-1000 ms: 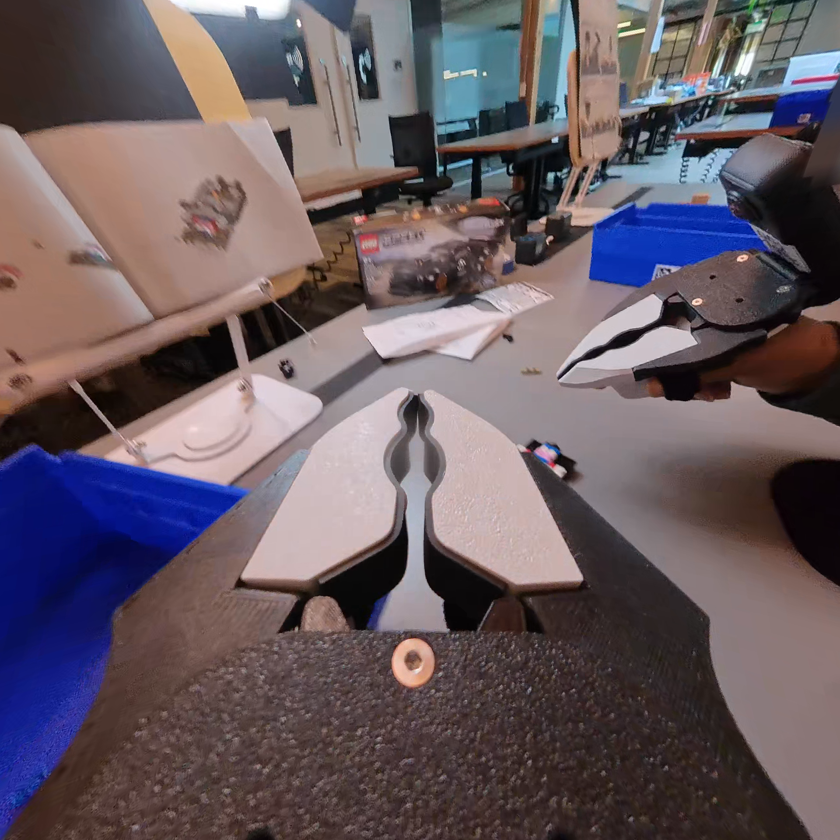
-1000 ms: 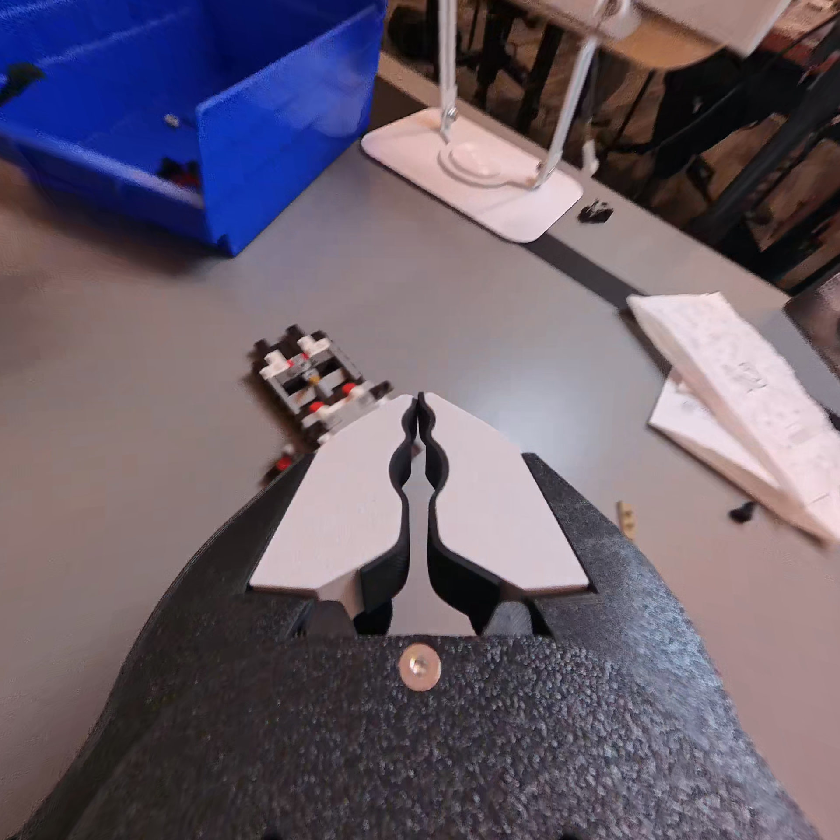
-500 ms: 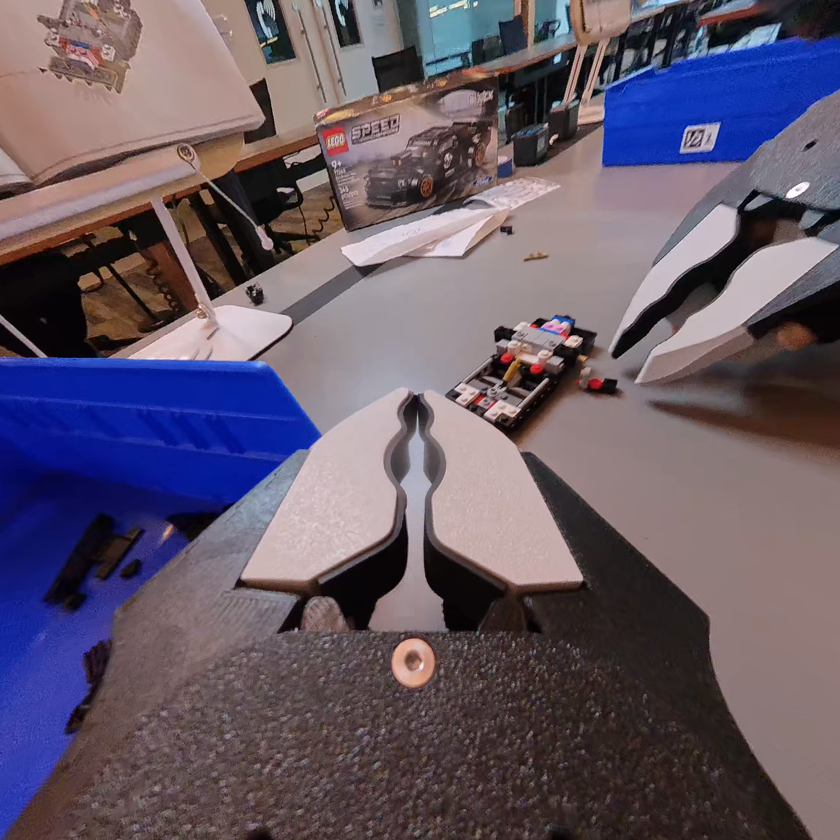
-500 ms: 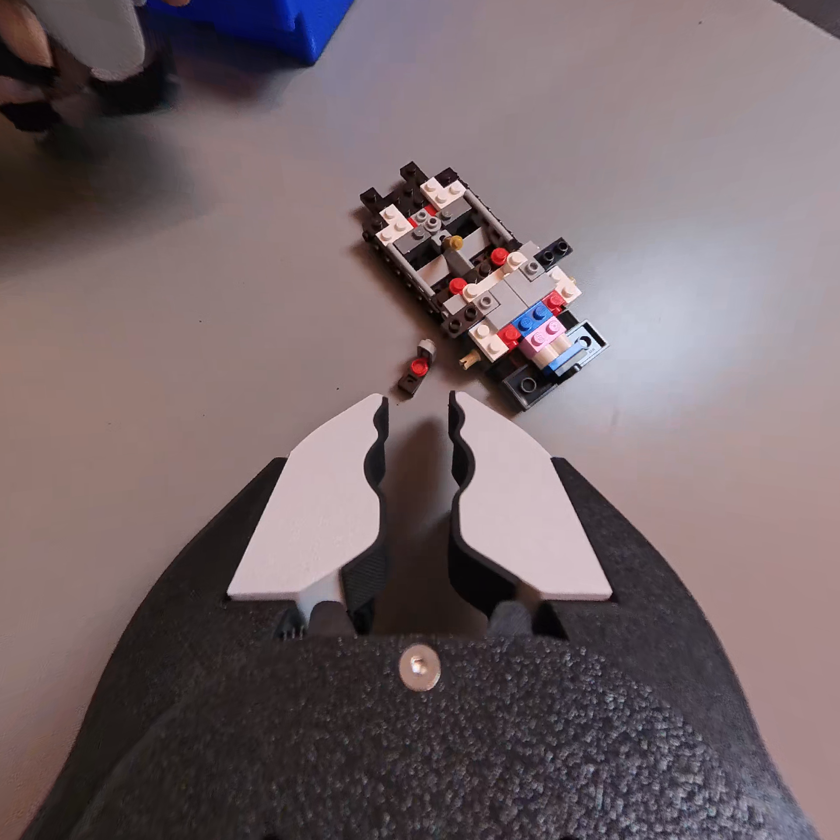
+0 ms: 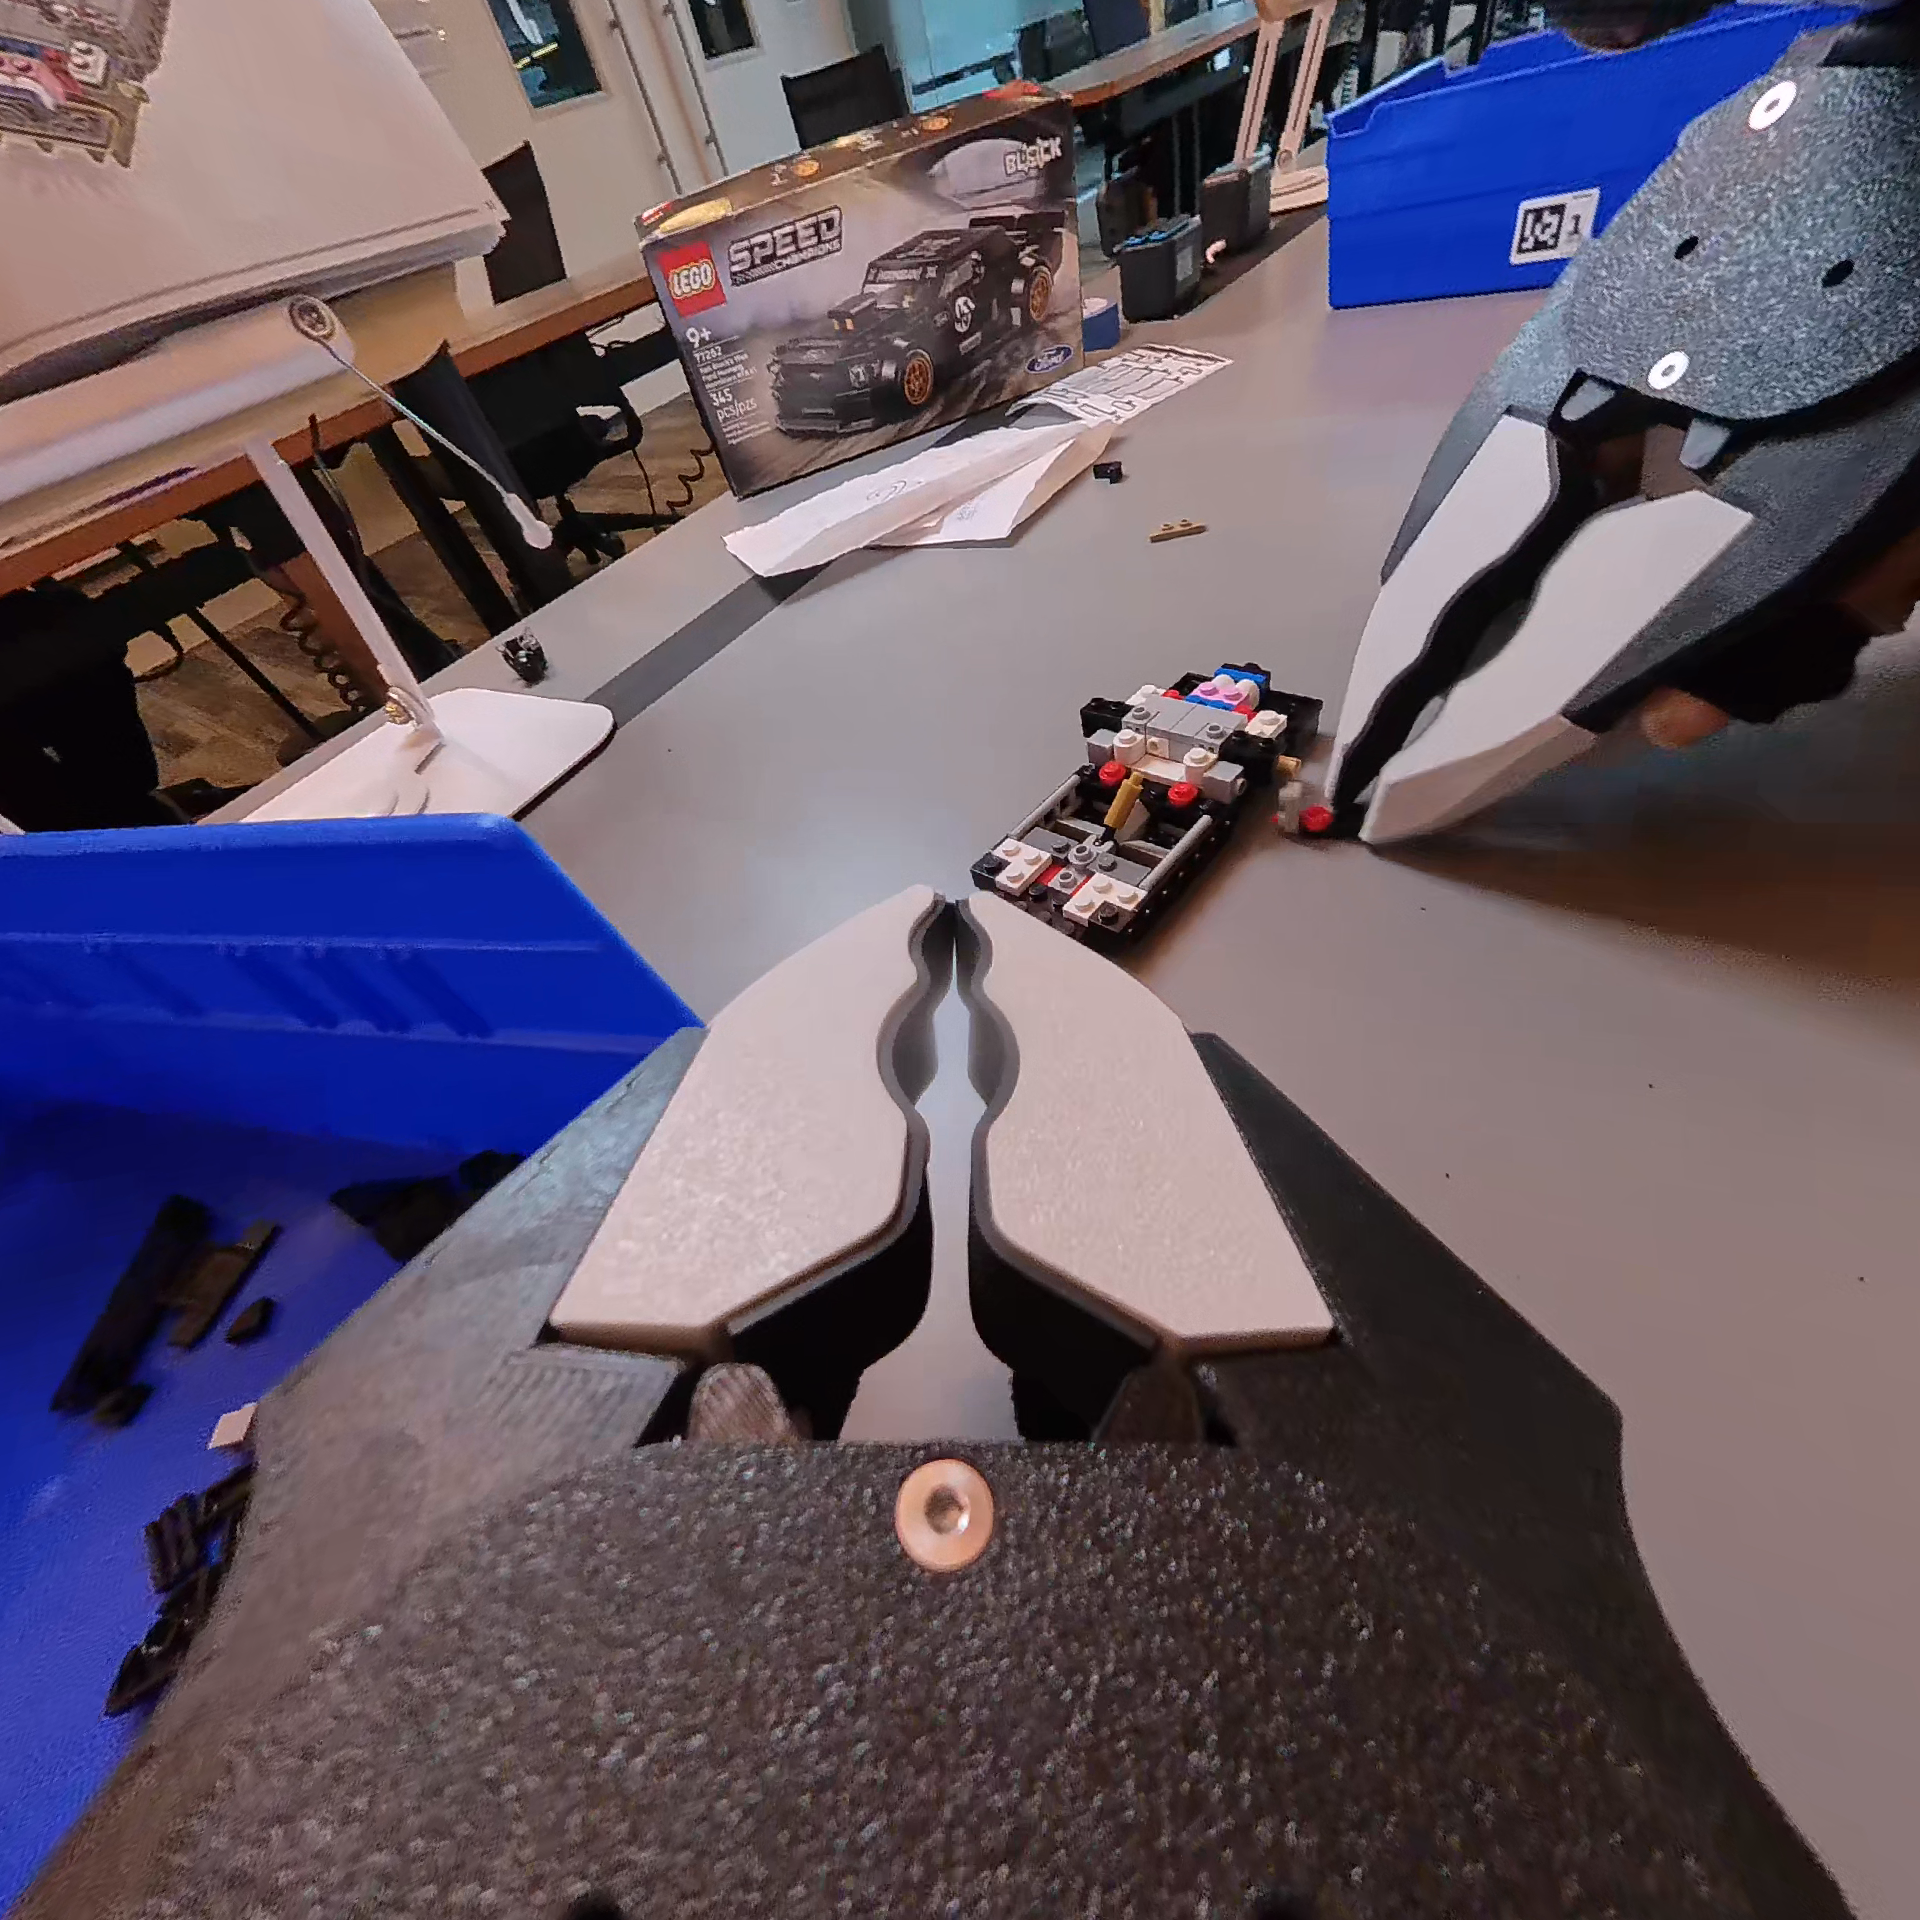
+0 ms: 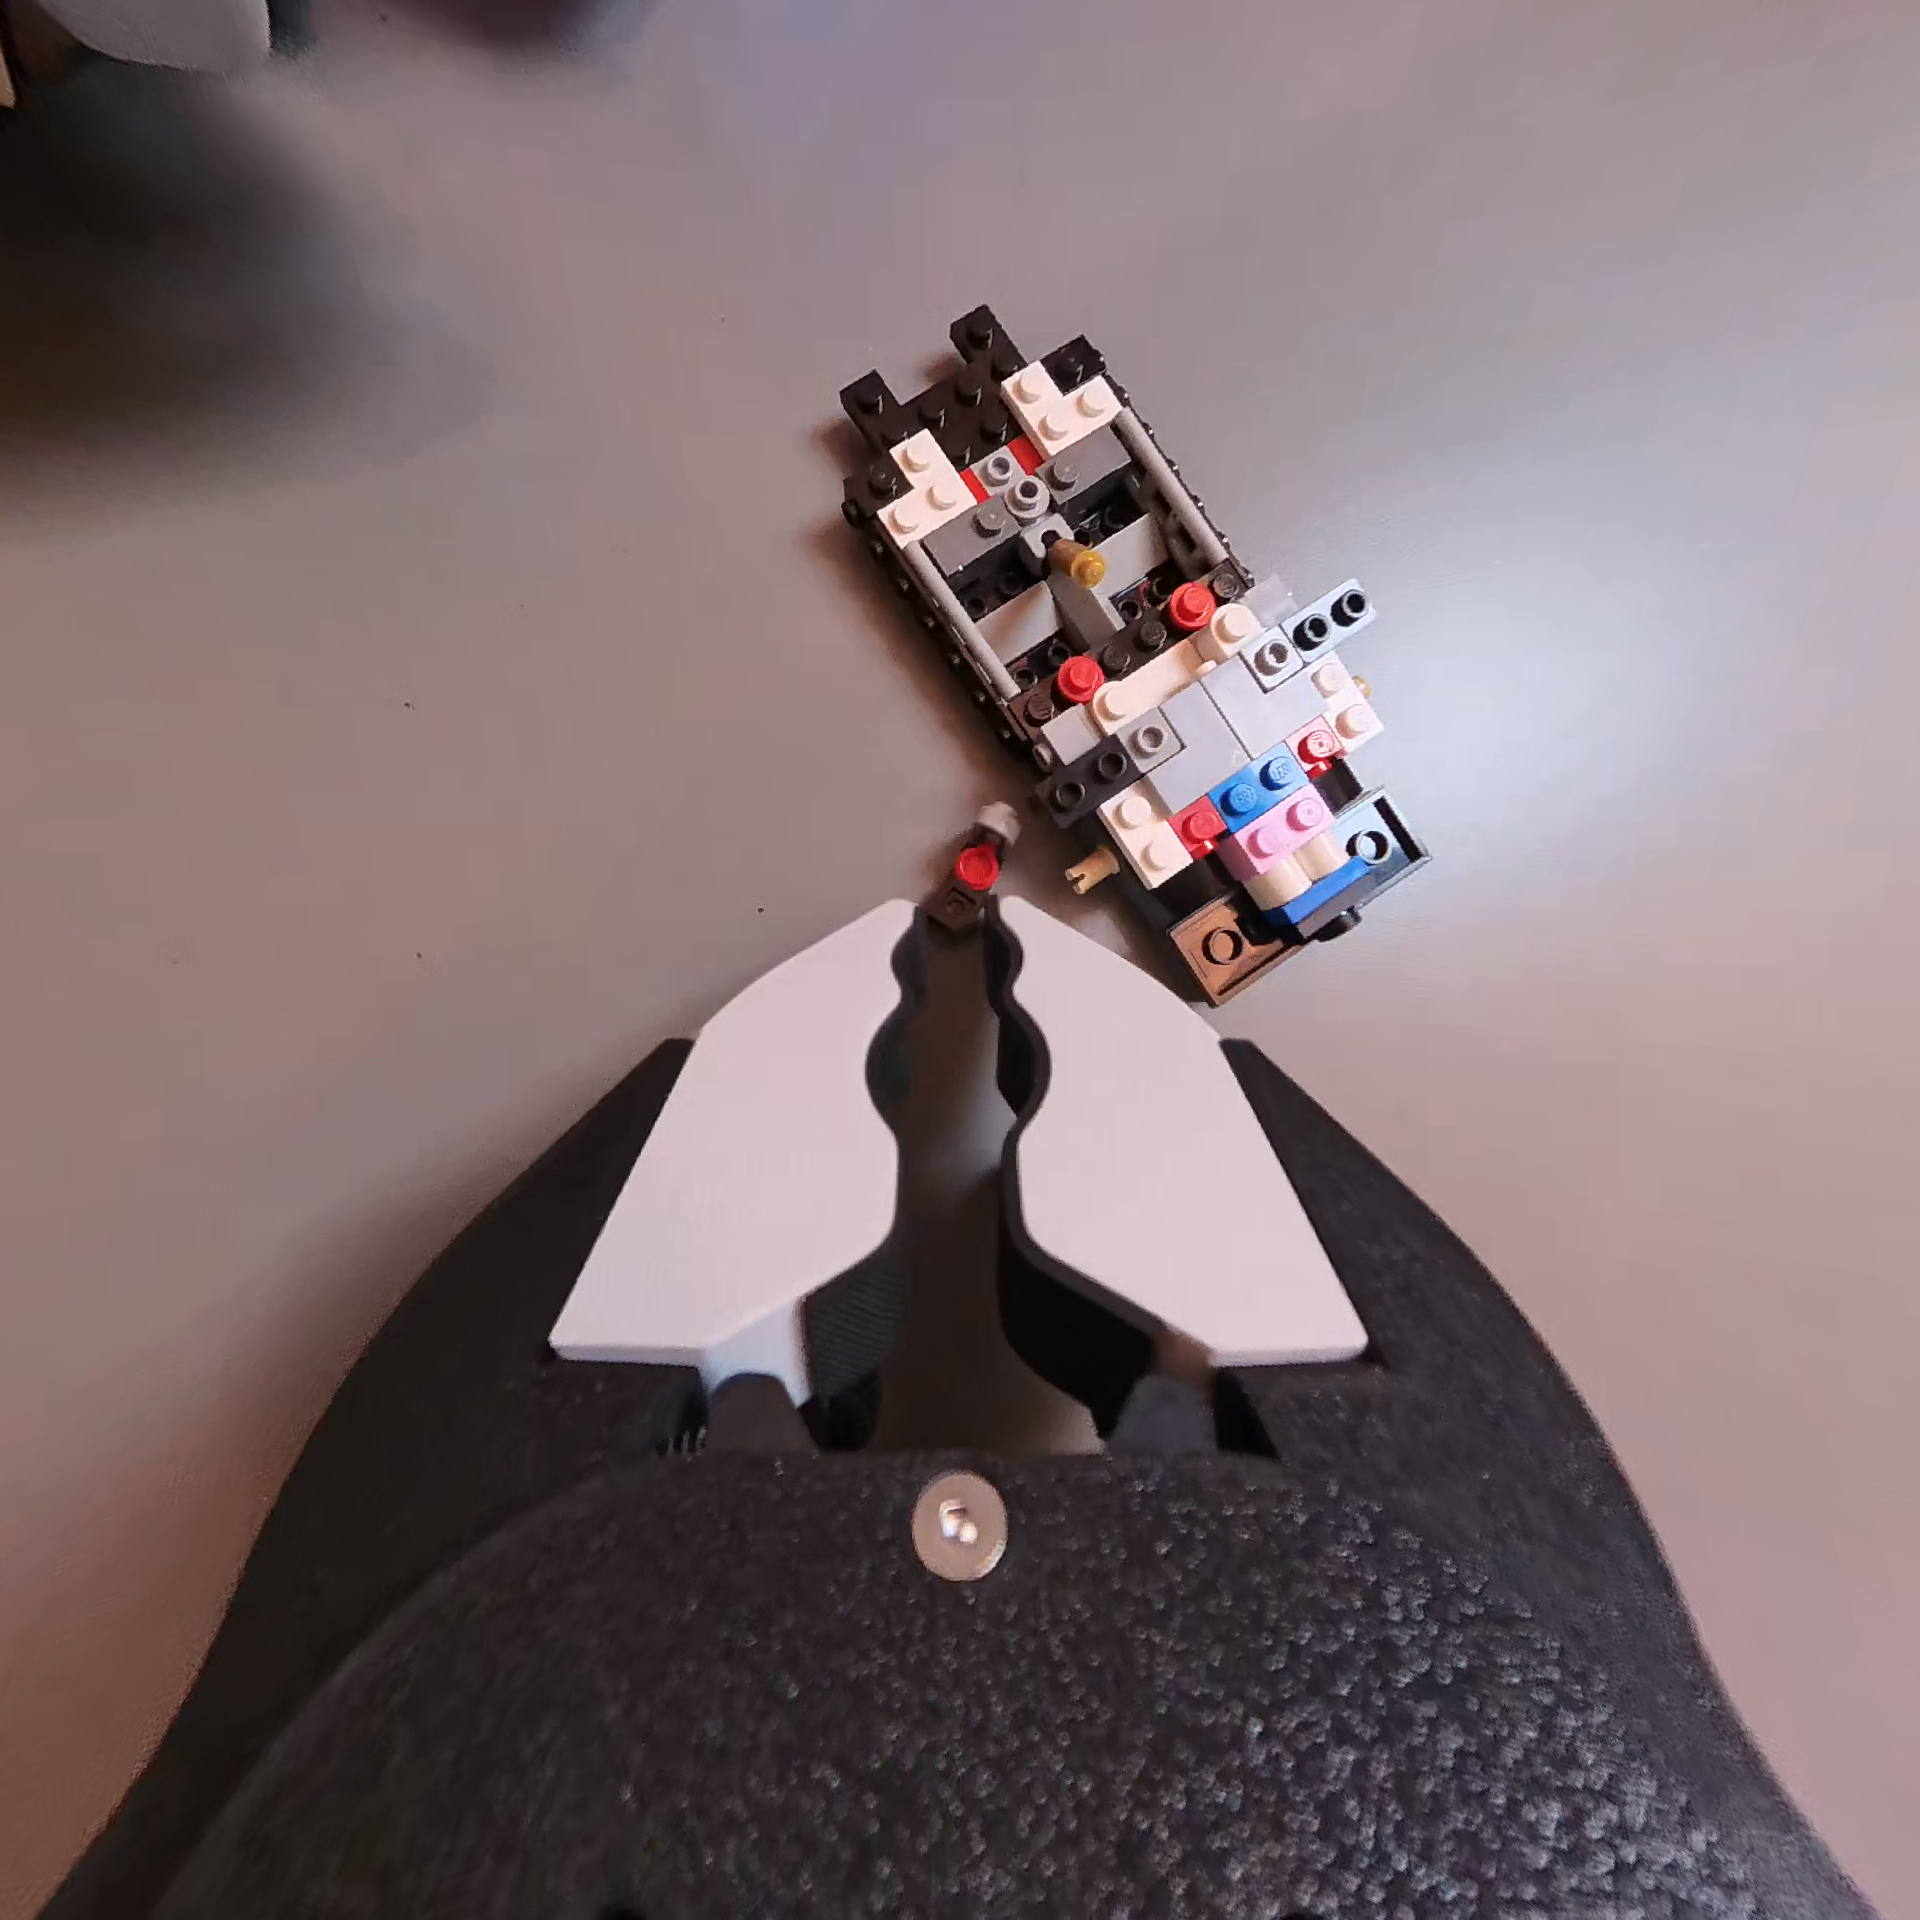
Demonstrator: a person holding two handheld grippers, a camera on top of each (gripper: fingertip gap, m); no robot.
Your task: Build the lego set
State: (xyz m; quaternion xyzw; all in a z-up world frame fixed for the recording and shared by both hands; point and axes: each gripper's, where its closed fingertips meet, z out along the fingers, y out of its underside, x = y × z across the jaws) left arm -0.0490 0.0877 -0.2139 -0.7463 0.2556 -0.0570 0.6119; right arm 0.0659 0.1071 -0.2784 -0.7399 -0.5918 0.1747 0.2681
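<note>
A partly built brick car chassis, black with white, grey, red, blue and pink bricks, lies flat on the grey table. A small loose piece with a red stud and a black end lies just beside it. My right gripper points down at the table with its jaws narrowed onto the black end of that piece. It also shows in the left wrist view, tips on the table. My left gripper is shut and empty, just short of the chassis.
A blue bin holding several dark bricks sits under my left gripper's left side. A white stand base, a toy box, folded papers, a tan piece and another blue bin lie farther back. Some 15 cm of space lies between my two pairs of fingers.
My right gripper has come down and forward and narrowed its jaws from open onto the small loose piece. My left gripper has stayed shut and moved a little nearer the chassis.
</note>
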